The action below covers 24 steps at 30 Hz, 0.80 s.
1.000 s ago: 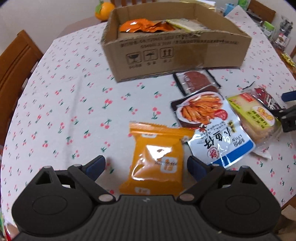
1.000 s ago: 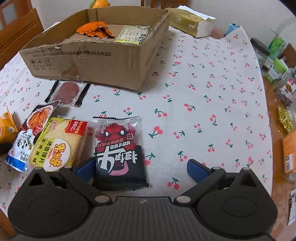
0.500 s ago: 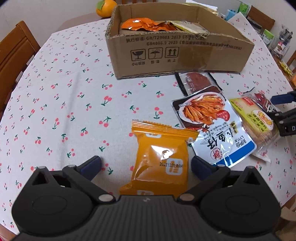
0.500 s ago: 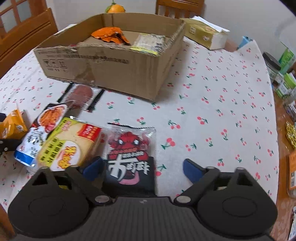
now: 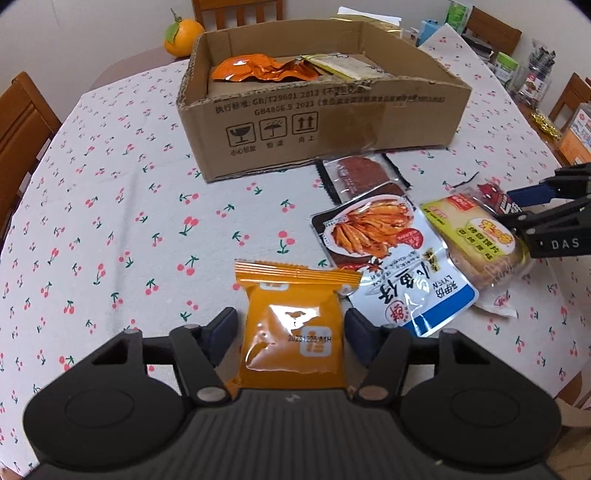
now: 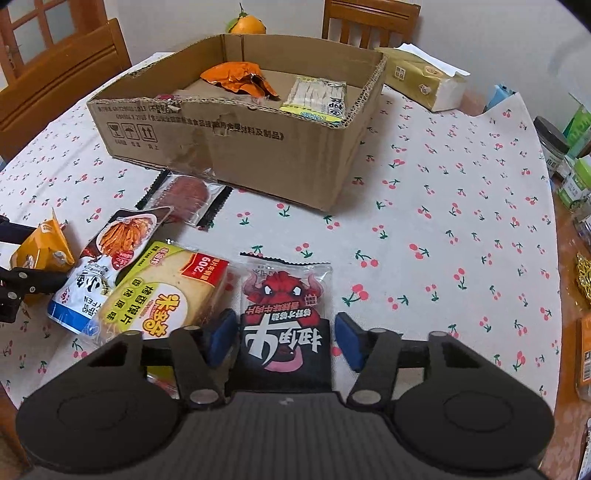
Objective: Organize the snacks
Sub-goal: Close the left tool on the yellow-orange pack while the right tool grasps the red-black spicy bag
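My left gripper [image 5: 291,328] is closed onto the sides of an orange snack packet [image 5: 293,325] on the cherry-print tablecloth. My right gripper [image 6: 282,334] is closed onto a black and red snack packet [image 6: 284,321]. A cardboard box [image 5: 321,122] stands at the back of the table with an orange packet [image 5: 255,68] and a pale packet [image 6: 317,96] inside. A fish snack pouch [image 5: 388,251], a yellow bread pack [image 6: 170,288] and a dark meat packet [image 5: 360,173] lie between the grippers.
An orange fruit [image 5: 183,33] sits behind the box. A tissue pack [image 6: 424,79] lies at the back right. Jars and packets [image 6: 569,147] crowd the table's right edge. Wooden chairs [image 5: 22,122] stand around the table.
Both grippers have narrowed their jaws onto their packets, the left on the orange one, the right on the black and red one. Both views have risen and tilted toward the box.
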Available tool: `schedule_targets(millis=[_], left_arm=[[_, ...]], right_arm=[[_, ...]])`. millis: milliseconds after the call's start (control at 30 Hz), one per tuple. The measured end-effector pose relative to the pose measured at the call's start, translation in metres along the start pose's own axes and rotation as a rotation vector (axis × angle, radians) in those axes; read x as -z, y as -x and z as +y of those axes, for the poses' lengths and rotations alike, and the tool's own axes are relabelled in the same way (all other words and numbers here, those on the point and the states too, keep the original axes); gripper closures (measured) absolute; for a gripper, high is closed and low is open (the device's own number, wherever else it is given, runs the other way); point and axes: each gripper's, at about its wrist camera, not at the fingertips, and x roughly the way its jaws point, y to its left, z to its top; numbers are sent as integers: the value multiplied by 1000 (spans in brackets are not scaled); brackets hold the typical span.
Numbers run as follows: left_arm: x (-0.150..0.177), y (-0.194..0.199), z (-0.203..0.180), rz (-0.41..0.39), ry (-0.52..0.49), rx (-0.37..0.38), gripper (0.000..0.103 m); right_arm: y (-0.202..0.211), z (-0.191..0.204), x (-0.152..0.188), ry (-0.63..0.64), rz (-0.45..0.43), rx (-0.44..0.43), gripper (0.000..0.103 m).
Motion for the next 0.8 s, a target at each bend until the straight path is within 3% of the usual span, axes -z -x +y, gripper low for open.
schedule_targets(millis=[267,800], left_arm=[[-1,4,1,-10,0,20,57],[-9,18,2,-11,-58,28,59]], right_arm=[[1,1,0,-28,7,18,50],[16,0,-12,-43,7,35,51]])
